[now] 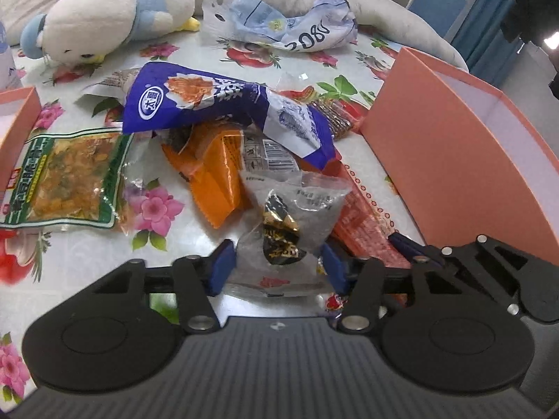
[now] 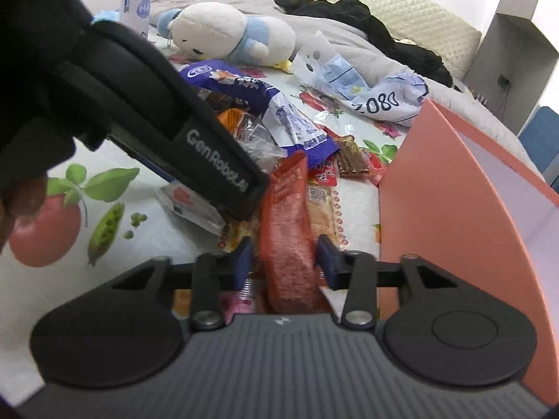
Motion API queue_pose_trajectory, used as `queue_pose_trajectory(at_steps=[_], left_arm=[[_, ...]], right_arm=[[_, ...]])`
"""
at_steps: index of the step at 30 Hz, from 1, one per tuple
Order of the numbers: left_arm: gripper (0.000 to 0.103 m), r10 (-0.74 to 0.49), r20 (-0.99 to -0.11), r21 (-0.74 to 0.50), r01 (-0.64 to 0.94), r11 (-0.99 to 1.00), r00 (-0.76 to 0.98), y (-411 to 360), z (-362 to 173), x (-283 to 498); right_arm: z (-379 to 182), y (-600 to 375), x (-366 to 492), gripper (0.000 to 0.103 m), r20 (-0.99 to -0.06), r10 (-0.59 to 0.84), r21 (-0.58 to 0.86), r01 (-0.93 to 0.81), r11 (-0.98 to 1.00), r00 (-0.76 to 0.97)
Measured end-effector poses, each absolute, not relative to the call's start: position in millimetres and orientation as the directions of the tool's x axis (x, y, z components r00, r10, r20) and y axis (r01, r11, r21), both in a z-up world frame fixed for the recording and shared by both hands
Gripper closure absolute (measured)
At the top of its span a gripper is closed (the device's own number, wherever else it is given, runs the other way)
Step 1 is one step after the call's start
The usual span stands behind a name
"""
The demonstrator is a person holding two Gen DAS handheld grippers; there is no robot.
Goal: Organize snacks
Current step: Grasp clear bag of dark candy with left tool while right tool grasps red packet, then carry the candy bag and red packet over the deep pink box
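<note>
A heap of snack packets lies on the flowered tablecloth [image 1: 87, 262]. My left gripper [image 1: 277, 267] has its blue pads against both sides of a clear packet [image 1: 297, 216] holding a black-and-gold snack. Beyond it lie an orange packet [image 1: 213, 181], a blue-purple bag [image 1: 195, 101] and a green-edged packet [image 1: 66, 178]. My right gripper [image 2: 284, 260] is shut on a long red packet [image 2: 286, 230], which stands tilted between its pads. The left gripper's black body [image 2: 216, 160] crosses the right wrist view just left of it. A tall pink box [image 2: 436, 209] stands open at the right.
The pink box's wall [image 1: 454, 160] rises close on the right of both grippers. A smaller pink box [image 1: 17, 129] sits at the left edge. A white-and-blue plush toy [image 1: 104, 17], a crumpled white-blue bag [image 1: 297, 24] and grey bedding [image 2: 349, 45] lie behind the heap.
</note>
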State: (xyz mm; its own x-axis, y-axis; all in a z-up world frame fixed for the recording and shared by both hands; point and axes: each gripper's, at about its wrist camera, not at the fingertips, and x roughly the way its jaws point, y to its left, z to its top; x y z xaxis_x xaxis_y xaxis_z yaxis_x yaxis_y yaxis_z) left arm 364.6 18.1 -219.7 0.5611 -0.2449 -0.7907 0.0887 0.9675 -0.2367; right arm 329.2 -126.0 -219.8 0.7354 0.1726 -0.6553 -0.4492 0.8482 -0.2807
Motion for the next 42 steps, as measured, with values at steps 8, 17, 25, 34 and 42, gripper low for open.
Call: queue_pose_trajectory(at_steps=[8, 17, 25, 34, 42], left_arm=[[0.051, -0.224, -0.783, -0.261, 0.021, 0.965, 0.581, 27, -200, 325], [0.052, -0.130, -0.773, -0.203, -0.048, 0.978, 0.620, 28, -173, 250], [0.052, -0.140, -0.755, -0.244, -0.076, 0.967, 0.641, 20, -149, 203], [0.052, -0.152, -0.721, -0.291, -0.097, 0.952, 0.676, 9, -119, 171], [0.052, -0.135, -0.703, -0.297, -0.114, 0.948, 0.699, 5, -96, 142]], right_arm=[[-198, -133, 307, 0.075, -0.656, 0.187, -0.237, -0.434, 0.869, 0.731], [-166, -164, 261, 0.076, -0.637, 0.258, -0.096, -0.407, 0.908, 0.726], [-140, -193, 235, 0.076, -0.626, 0.317, 0.058, -0.362, 0.930, 0.712], [-104, -216, 209, 0.075, -0.579, 0.372, 0.158, -0.348, 0.924, 0.726], [-83, -234, 183, 0.075, -0.549, 0.377, 0.195, -0.324, 0.926, 0.746]])
